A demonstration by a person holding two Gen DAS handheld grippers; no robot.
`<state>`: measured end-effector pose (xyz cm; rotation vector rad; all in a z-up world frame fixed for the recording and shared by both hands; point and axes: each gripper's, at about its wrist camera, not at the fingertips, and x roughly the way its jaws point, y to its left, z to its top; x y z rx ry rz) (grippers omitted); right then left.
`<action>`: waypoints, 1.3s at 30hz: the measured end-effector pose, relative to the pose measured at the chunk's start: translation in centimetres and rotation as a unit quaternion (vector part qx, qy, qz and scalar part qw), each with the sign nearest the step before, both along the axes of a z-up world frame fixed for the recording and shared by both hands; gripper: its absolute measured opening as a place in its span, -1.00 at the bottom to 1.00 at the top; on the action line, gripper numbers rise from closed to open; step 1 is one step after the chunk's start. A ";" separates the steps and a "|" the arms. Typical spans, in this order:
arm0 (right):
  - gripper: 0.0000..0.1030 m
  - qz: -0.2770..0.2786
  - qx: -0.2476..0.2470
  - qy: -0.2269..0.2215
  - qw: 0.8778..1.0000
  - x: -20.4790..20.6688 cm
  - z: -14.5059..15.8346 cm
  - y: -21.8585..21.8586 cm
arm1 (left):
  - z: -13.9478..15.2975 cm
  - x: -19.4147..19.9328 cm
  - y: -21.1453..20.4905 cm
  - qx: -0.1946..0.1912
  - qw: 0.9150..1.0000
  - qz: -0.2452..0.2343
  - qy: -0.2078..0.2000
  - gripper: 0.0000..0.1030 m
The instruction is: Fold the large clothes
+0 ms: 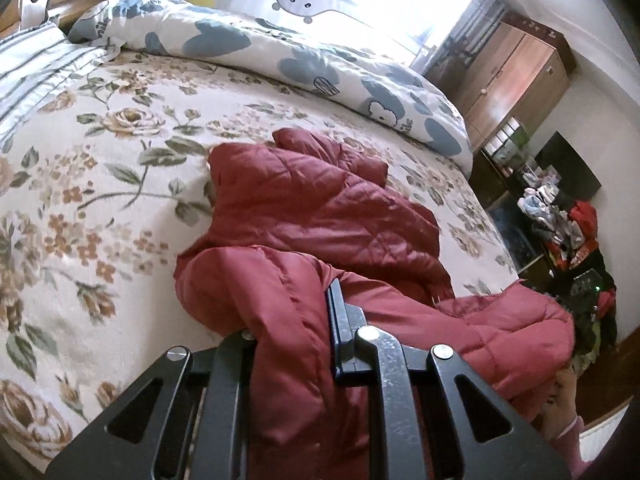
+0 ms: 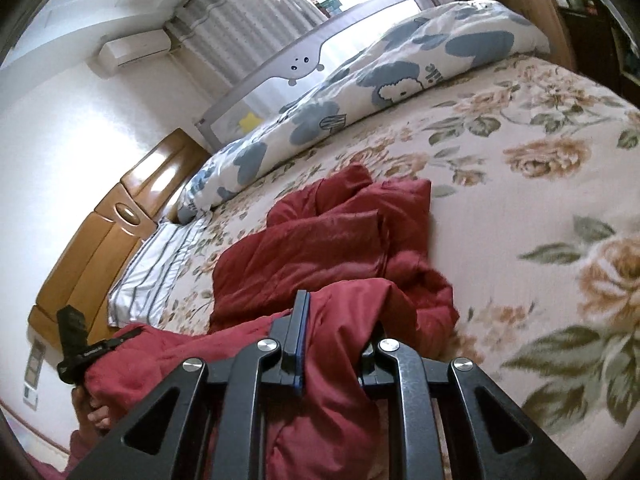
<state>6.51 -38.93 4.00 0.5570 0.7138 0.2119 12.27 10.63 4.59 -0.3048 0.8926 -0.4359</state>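
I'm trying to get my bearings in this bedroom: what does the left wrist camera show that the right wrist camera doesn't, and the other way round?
Only the left wrist view shows the wooden wardrobe and a cluttered shelf beyond the foot of the bed.

Only the right wrist view shows the wall air conditioner and the other hand-held gripper.

Both show the red padded jacket, pinched by each view's own gripper, the floral bedspread, the blue-patterned duvet, the striped pillow and the wooden headboard.

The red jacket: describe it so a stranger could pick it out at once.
Start at the big bed with the cream floral bedspread. The blue-and-white quilt is bunched along its far side, and nearer lies the red jacket, crumpled. It is the only plain dark red, shiny, quilted thing on the bed, and its near edge is pinched in the left claw and the right claw.
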 end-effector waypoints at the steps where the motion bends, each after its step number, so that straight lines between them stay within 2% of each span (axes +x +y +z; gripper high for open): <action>1: -0.68 -0.003 -0.004 -0.002 1.000 0.4 0.1 0.0 | 0.1 0.3 -0.1 0.002 1.000 0.003 -0.001 -0.74; 8: -0.65 -0.025 -0.017 -0.008 0.999 3.2 0.6 -0.2 | 0.3 3.6 -0.9 -0.001 1.000 0.028 0.000 -0.73; 20: -0.62 -0.064 -0.017 -0.005 0.998 9.7 -0.4 -0.9 | -0.3 9.4 -2.9 0.036 0.998 0.051 -0.002 -0.72; 28: -0.61 -0.087 -0.037 0.008 0.995 13.1 -2.0 -1.2 | -2.1 13.6 -3.8 0.055 0.996 0.073 0.012 -0.72; 39: -0.58 -0.115 -0.036 0.038 0.992 17.6 -5.4 -1.7 | -5.0 18.0 -5.0 0.079 0.993 0.078 0.034 -0.71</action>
